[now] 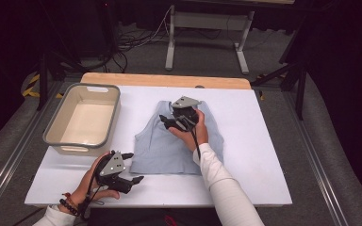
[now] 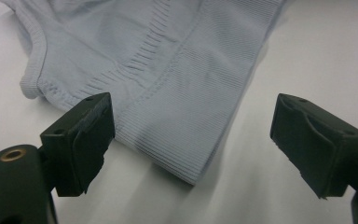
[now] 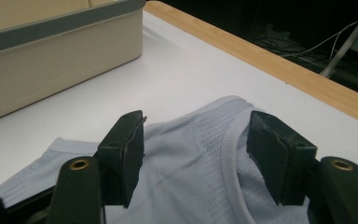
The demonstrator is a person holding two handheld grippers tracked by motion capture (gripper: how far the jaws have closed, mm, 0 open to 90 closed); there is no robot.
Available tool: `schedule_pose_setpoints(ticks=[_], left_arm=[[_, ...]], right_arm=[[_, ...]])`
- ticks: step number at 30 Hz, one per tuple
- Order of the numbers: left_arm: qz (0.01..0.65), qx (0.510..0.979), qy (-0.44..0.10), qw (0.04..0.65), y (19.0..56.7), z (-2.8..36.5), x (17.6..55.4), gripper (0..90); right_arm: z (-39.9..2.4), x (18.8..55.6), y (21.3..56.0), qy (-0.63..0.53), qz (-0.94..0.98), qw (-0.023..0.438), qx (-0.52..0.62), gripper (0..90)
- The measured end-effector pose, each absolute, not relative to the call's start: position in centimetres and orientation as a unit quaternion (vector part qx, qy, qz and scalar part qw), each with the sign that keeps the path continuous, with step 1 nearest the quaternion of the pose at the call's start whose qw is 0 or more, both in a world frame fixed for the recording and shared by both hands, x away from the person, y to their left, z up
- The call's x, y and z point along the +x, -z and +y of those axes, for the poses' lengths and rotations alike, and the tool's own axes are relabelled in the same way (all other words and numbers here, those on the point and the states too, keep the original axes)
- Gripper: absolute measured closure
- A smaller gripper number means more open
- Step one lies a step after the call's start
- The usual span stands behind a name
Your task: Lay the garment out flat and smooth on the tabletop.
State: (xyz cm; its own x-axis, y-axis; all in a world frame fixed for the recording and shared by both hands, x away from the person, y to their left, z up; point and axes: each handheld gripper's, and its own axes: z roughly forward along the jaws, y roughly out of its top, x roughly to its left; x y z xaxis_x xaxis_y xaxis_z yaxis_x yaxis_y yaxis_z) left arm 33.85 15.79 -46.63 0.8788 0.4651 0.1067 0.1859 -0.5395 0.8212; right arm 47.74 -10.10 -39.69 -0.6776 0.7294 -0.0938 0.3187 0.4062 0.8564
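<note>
**A:** Dark floor and tangled cables lie beyond your table [image 1: 264, 179], which has a white top and a wooden strip along its far edge. What do you want placed first?

**B:** The garment, please.

**A:** You have 1 pale blue sleeveless top [image 1: 176, 143] lying flat near the middle of the table, neckline toward the far edge, ribbed hem toward you. To its left, just beside it but apart, sits a beige bin [image 1: 56, 123] with a grey rim.

**B:** And my right gripper?

**A:** Your right gripper [image 1: 172, 121] is over the upper part of the top, near the neckline and the left shoulder strap. In the right gripper view its 2 jaws stand partly apart with mesh fabric and the neck binding [image 3: 230, 154] beneath and beyond them. They pinch nothing; the pads look clear of the cloth, though I cannot tell whether the tips touch it.

**B:** My left?

**A:** Your left gripper [image 1: 132, 167] rests low at the near left of the table, just beside the top's lower left corner. In the left gripper view its 2 jaws are wide apart and hold nothing; the hem corner [image 2: 191, 168] lies on the table between them and a little ahead, touching neither pad.
</note>
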Motion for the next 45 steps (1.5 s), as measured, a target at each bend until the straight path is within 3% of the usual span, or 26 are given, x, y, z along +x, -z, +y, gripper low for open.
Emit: schedule_pose_setpoints(ticks=[21, 24, 28, 32, 37, 45], left_arm=[[0.242, 0.865, -0.15, 0.412, 46.8, 15.4, 35.1, 18.8], [0.241, 0.873, -0.139, 0.4, 46.9, 15.1, 35.3, 23.3], [0.245, 0.883, -0.122, 0.381, 47.0, 14.8, 35.8, 25.5], [0.244, 0.886, -0.109, 0.379, 47.0, 14.8, 36.0, 27.5], [0.247, 0.885, -0.095, 0.383, 47.0, 15.0, 36.1, 35.5], [0.241, 0.884, -0.092, 0.389, 46.9, 15.2, 36.0, 71.1]], right_arm=[[-5.3, 52.5, 41.9, -0.375, 0.822, 0.221, 0.368, 46.3], [-5.0, 53.1, 42.8, -0.35, 0.834, 0.216, 0.368, 51.8], [-4.9, 53.6, 43.5, -0.334, 0.836, 0.22, 0.376, 51.3], [-4.6, 53.9, 43.8, -0.327, 0.839, 0.207, 0.384, 45.3], [-3.7, 54.3, 44.6, -0.279, 0.855, 0.199, 0.388, 43.3], [-3.9, 55.1, 44.7, -0.287, 0.852, 0.165, 0.404, 47.8]])
